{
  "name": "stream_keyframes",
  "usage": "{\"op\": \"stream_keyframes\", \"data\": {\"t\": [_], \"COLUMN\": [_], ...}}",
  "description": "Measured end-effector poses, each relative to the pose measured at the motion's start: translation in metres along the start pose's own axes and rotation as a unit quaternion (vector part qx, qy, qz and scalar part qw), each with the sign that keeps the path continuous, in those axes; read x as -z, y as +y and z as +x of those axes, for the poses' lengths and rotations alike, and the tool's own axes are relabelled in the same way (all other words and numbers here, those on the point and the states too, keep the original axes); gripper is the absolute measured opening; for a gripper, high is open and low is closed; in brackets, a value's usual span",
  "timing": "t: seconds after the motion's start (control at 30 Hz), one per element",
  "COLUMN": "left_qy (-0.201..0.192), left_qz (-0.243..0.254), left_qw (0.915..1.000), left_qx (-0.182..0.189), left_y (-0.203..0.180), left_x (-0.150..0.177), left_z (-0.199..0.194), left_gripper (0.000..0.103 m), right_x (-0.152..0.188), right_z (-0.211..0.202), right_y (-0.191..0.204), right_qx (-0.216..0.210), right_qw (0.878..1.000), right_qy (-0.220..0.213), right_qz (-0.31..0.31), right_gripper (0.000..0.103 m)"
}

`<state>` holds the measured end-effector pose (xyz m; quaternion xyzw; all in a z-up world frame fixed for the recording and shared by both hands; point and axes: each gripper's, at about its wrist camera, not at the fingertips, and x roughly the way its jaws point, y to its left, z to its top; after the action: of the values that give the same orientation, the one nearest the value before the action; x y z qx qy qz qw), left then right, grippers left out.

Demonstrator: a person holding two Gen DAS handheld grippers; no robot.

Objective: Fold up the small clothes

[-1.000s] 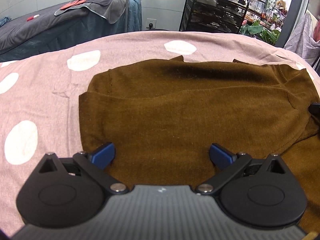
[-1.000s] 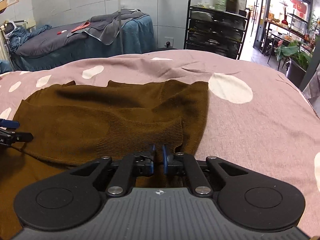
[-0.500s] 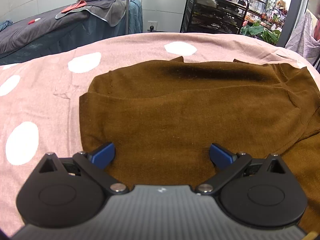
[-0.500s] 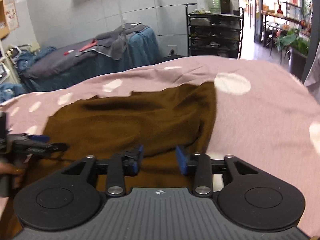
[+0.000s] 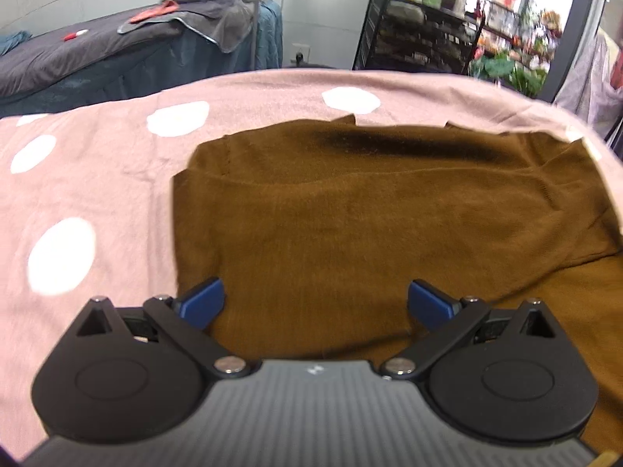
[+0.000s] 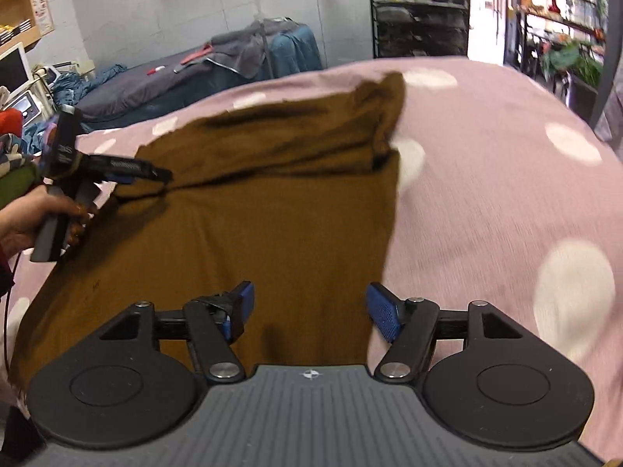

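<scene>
A brown knit garment lies partly folded on the pink bedspread with white dots. It also shows in the right wrist view, its far part folded over toward me. My left gripper is open and empty, low over the garment's near left part. In the right wrist view it reaches in from the left at the fold's edge. My right gripper is open and empty, above the garment's near right edge.
A dark massage bed with grey towels stands beyond the bedspread. A black shelf rack with bottles stands at the back right. Plants show by the doorway. A hand holds the left gripper's handle.
My right gripper opened, let go of the garment's folded edge and drew back and up. My left gripper stayed open and hardly moved.
</scene>
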<state>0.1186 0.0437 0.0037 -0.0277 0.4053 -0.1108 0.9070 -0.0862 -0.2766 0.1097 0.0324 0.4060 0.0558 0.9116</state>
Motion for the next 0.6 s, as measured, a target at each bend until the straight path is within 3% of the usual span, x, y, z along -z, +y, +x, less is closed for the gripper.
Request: {"op": "stream_keyframes", "data": {"t": [0.1,0.27,0.6], "left_qy": [-0.02,-0.042,-0.007], "left_qz": [0.011,0.041,0.001], "left_qw": [0.9997,0.9982,0.9988], "left_qx": [0.01,-0.012,0.049], "left_y": [0.003,0.009,0.034], "left_x": [0.022,0.066,0.133], "left_z": [-0.038,-0.099,-0.148], "left_gripper": [0.103,0.103,0.102], "right_x": [0.007,0.01,0.013], "right_z": [-0.004,-0.002,-0.002], "right_y": [-0.002,-0.001,0.011], "right_qx": [-0.005,-0.015,-0.014], "right_qw": [1.0,1.0,1.0], "right_qy": [0.002,-0.006,-0.013], "right_qz": [-0.003,0.005,-0.007], "right_gripper": [0.103,0.103,0.103]}}
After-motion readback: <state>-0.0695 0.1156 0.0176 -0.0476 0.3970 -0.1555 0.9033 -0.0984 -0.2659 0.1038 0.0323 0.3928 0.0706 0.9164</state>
